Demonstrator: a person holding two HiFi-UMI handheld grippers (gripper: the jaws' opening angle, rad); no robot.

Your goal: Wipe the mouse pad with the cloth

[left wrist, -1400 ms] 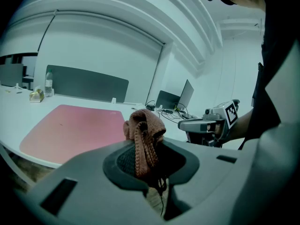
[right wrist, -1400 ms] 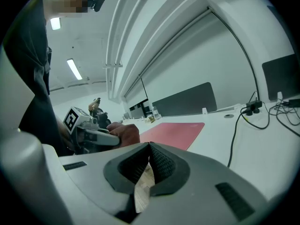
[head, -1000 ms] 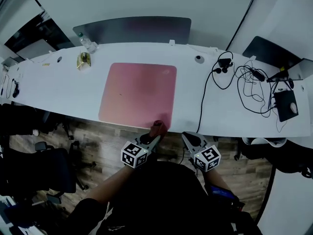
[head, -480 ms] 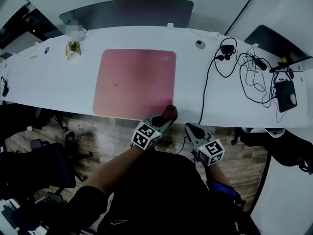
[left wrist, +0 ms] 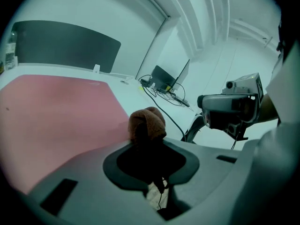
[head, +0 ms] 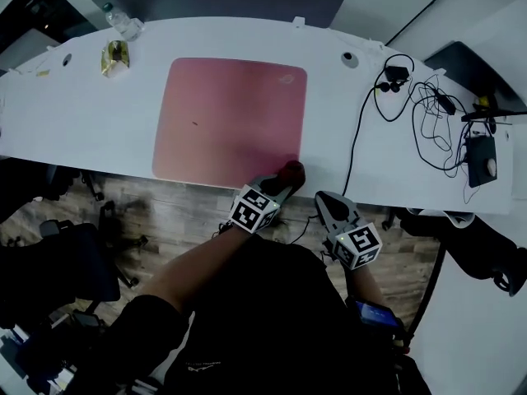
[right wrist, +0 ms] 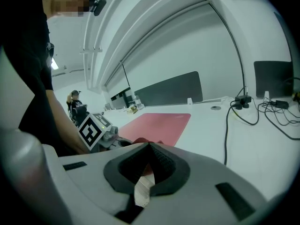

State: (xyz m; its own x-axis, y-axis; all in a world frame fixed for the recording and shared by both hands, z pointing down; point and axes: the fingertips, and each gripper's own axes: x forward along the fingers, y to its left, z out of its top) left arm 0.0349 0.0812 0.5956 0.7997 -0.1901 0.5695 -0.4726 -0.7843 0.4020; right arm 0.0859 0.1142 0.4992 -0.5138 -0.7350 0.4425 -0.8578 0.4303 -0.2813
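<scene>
Head view finds the left gripper (head: 284,181) at the near right corner of the pink mouse pad (head: 226,113), its fingers clamped on a bunched brown cloth (head: 292,171) that pokes out past the tips at that corner. Left gripper view shows the cloth (left wrist: 146,123) standing up between the grey fingers (left wrist: 84,172), with the pad (left wrist: 51,111) spreading away to the left and far side. Just to the right, the right gripper (head: 323,197) hangs off the near edge of the white surface (head: 74,130); right gripper view shows its fingers (right wrist: 211,172) pressed together with nothing between them. Black cables (head: 420,113) sprawl across the right end of the surface, well apart from the pad.
</scene>
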